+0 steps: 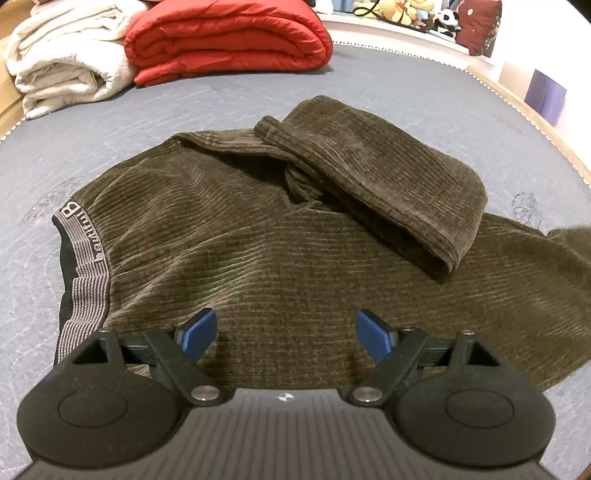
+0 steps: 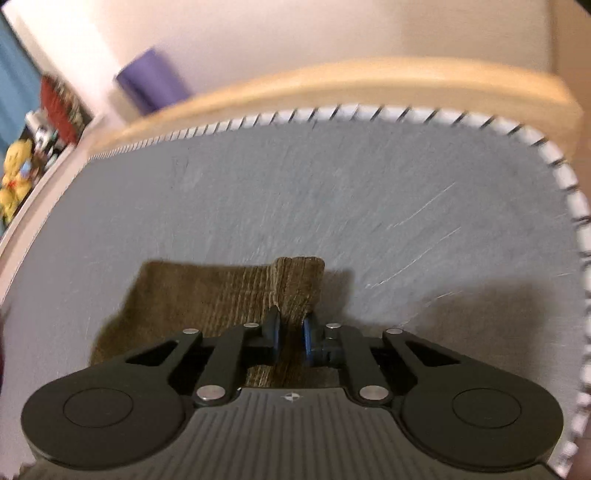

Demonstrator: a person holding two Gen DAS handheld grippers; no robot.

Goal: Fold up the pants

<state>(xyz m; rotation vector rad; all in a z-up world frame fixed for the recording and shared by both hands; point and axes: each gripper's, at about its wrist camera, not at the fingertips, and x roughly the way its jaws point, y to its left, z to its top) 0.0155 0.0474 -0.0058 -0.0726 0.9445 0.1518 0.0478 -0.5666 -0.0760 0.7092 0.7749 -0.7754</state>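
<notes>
**Mia:** Left wrist view first. What do you see?

**Ben:** Big brown ribbed corduroy pants (image 1: 229, 229) lie on the flat grey quilted mattress (image 1: 406, 81). One leg (image 1: 388, 177) is folded back and rests on top of the rest. The striped grey stretchy waistband (image 1: 83, 266) with letters on it is at the left side.

**Mia:** And the left gripper (image 1: 286, 334)?

**Ben:** Its jaws stand wide apart. The blue pads (image 1: 197, 332) hang just over the brown cloth, and nothing is pinched between them.

**Mia:** What is at the back?

**Ben:** A folded red puffy blanket (image 1: 229, 37) beside a folded cream towel (image 1: 62, 62). Some soft toys (image 1: 406, 13) sit on a ledge far behind.

**Mia:** Now the right wrist view.

**Ben:** It is blurry. The right gripper (image 2: 291, 334) is squeezed closed on a brown bit of the pants (image 2: 295, 284). The cloth sticks up past the pads. I think it is a leg end, but I cannot be sure.

**Mia:** Anything else there?

**Ben:** The mattress with its white stitched edge (image 2: 569, 192), a pale wooden bed frame (image 2: 369, 79), and a purple box (image 2: 151, 81) by the wall.
</notes>
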